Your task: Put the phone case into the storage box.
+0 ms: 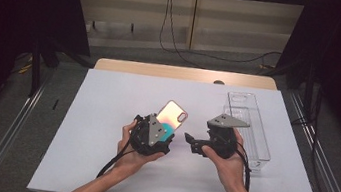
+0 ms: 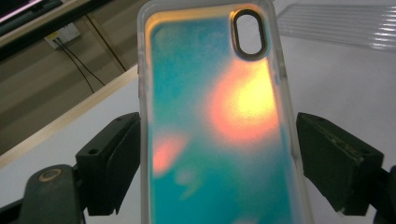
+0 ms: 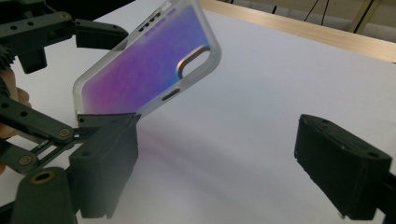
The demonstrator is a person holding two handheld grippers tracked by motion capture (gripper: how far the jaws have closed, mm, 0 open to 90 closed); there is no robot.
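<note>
Left hand-held gripper [image 1: 165,135] clamps the iridescent translucent phone case [image 1: 172,116] across its width, lifted off the white counter [image 1: 105,117]; the case's long axis tilts up and away, camera cut-out on top. Right hand-held gripper [image 1: 187,137] sits just right of it, nearer of the two free jaws, spread wide, nothing between them. Clear plastic rectangular tray [image 1: 261,156] at far right looks empty.

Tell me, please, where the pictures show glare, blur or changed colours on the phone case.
Left gripper view: the phone case is close and soft, teal with a bright orange-yellow glare patch. Right gripper view: it looks purple-pink and sharper. High view: it reflects pale orange light above the left gripper; the surroundings are dark.
</note>
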